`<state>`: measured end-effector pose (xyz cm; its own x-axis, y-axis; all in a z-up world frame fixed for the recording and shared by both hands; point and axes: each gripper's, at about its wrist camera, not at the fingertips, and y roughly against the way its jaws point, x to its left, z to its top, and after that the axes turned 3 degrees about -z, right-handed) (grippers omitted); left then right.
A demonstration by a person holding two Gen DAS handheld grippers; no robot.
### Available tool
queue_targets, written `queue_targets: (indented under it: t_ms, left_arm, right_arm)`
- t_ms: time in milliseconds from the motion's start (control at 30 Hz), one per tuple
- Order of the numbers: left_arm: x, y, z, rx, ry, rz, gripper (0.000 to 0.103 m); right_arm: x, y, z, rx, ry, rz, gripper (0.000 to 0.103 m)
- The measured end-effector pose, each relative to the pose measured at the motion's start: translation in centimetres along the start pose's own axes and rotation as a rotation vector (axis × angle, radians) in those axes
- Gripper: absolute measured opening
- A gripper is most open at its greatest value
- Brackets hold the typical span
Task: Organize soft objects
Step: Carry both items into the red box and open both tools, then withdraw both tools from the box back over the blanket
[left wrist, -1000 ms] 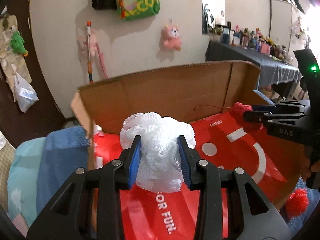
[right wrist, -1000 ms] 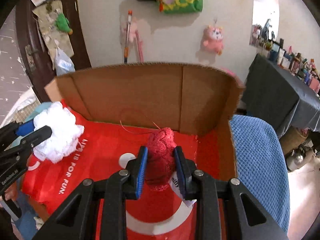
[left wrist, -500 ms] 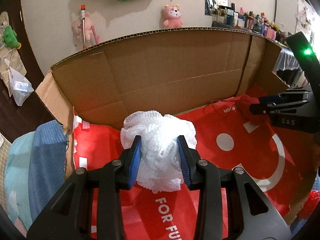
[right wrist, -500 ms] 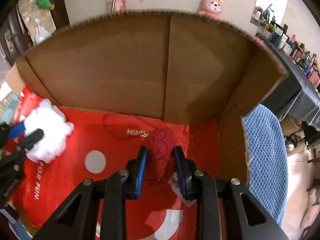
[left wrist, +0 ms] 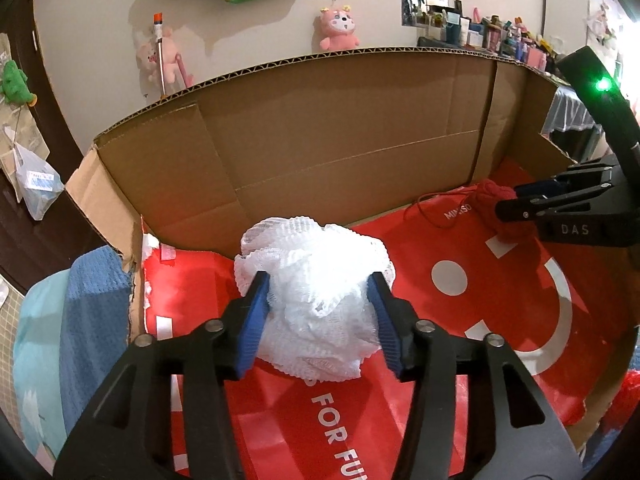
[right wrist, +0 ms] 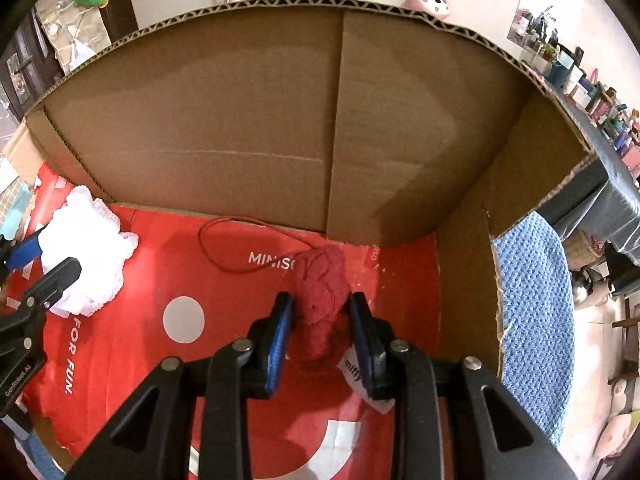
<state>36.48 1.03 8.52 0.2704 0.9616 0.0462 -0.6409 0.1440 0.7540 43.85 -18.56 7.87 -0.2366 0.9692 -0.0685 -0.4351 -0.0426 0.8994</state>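
Observation:
My left gripper (left wrist: 318,292) stands around a white mesh bath puff (left wrist: 316,276), low over the red bag (left wrist: 460,320) that lines the cardboard box (left wrist: 320,140); the jaws have widened and barely press the puff. My right gripper (right wrist: 322,312) stands around a red knitted soft toy (right wrist: 322,280) with a red string (right wrist: 224,240) and a white tag (right wrist: 354,368), resting on the bag near the box's right wall. Its jaws have spread too. Each gripper shows in the other view, the right one (left wrist: 516,204) and the left one (right wrist: 52,264).
The box's tall brown walls (right wrist: 280,120) close off the back and right. Blue knitted cloth lies outside on the left (left wrist: 92,320) and right (right wrist: 532,320). A red fluffy thing (left wrist: 624,400) lies outside the front right corner. Plush toys hang on the wall (left wrist: 340,32).
Both grippers have moved down and forward into the box with their objects. Both pairs of jaws have spread wider, loosening on the puff and the red toy.

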Motion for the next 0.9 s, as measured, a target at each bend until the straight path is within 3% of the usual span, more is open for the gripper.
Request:
queue_targets:
  t_ms: [167, 433, 667, 800, 900]
  left_arm:
    - [0.1, 0.0, 0.1, -0.004, 0.010, 0.004, 0.059]
    - [0.1, 0.8, 0.3, -0.030, 0.013, -0.001, 0.071]
    - [0.2, 2.6, 0.3, -0.066, 0.028, -0.002, 0.075]
    - [0.1, 4.2, 0.3, -0.089, 0.036, 0.000, 0.076]
    - [0.0, 5.7, 0.1, -0.114, 0.041, 0.004, 0.081]
  right_arm:
    - [-0.5, -0.4, 0.4, 0.003, 0.009, 0.007, 0.035]
    - [0.1, -0.9, 0.7, 0.013, 0.040, -0.004, 0.052]
    - [0.3, 0.3, 1.0, 0.002, 0.034, -0.014, 0.054]
    - [0.1, 1.7, 0.6, -0.026, 0.041, -0.039, 0.070]
    - [0.0, 3.3, 0.4, -0.053, 0.040, -0.040, 0.071]
